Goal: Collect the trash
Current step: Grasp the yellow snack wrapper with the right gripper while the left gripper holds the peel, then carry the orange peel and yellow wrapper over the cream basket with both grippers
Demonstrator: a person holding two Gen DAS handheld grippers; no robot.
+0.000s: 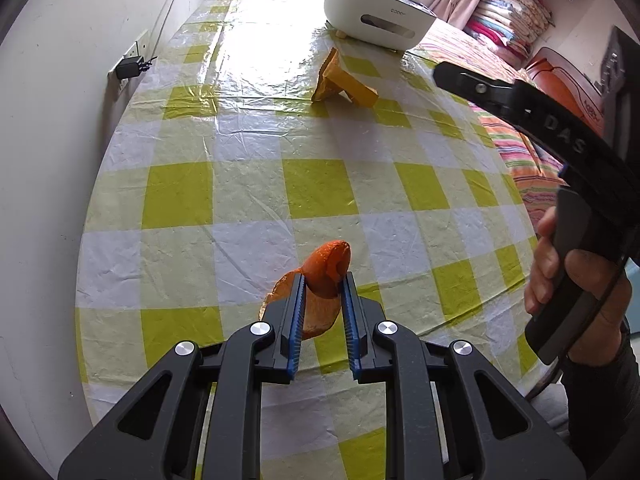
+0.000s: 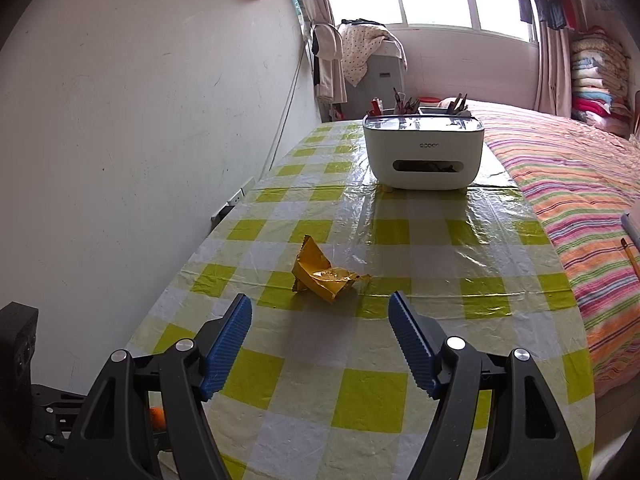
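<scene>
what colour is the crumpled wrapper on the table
The wrapper is yellow; the right wrist view shows it best.

Orange peel (image 2: 157,417) mostly behind right gripper's fingers (image 2: 226,346).

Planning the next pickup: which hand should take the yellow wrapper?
Right. Its tool is open and empty, aimed at the wrapper just ahead. The left tool is shut on orange peel.
</scene>
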